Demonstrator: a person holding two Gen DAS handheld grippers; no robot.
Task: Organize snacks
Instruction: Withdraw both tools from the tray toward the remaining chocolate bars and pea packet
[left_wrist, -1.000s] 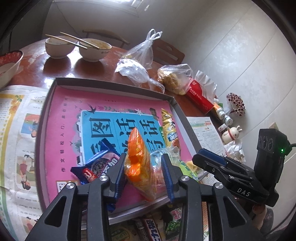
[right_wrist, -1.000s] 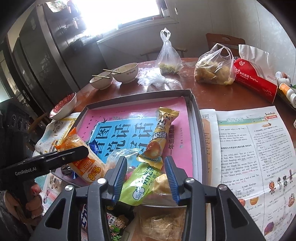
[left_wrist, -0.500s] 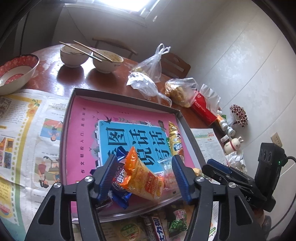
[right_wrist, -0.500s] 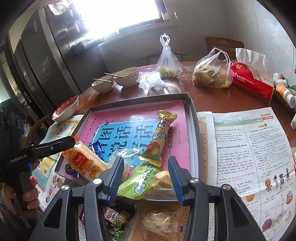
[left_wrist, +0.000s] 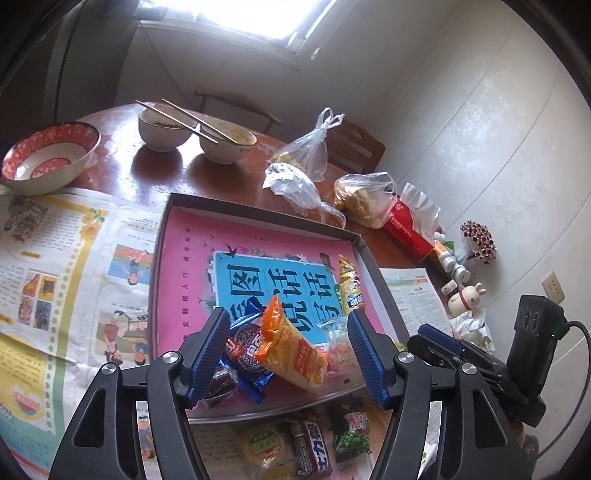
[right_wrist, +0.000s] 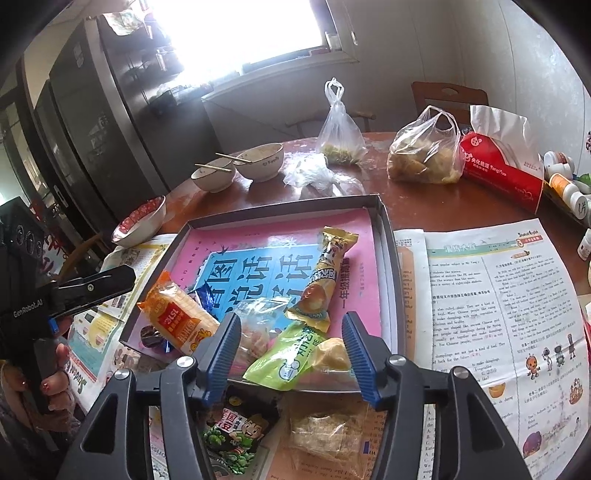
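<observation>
A grey tray (left_wrist: 258, 216) lined with a pink and blue book cover holds several snack packets. An orange packet (left_wrist: 291, 350) lies flat in it, on a blue cookie packet (left_wrist: 242, 350), between the fingers of my left gripper (left_wrist: 286, 356); the jaws are opening and the pads stand clear of it. My right gripper (right_wrist: 290, 354) is opening too, with a green packet (right_wrist: 291, 356) lying loose between its fingers at the tray's (right_wrist: 384, 229) near edge. A long yellow packet (right_wrist: 325, 273) lies beyond it. The orange packet (right_wrist: 177, 317) and left gripper (right_wrist: 92, 288) show at left.
Loose snacks lie on newspaper in front of the tray: a green pea packet (right_wrist: 236, 435), a clear cracker pack (right_wrist: 325, 432), a chocolate bar (left_wrist: 314, 446). Behind the tray stand bowls with chopsticks (left_wrist: 225, 142), plastic bags (left_wrist: 362, 199), a red tissue pack (right_wrist: 498, 173) and small bottles (right_wrist: 565, 188).
My left gripper opened and let the orange packet drop flat into the tray, then drew back and up. The right gripper's fingers spread away from the green packet.
</observation>
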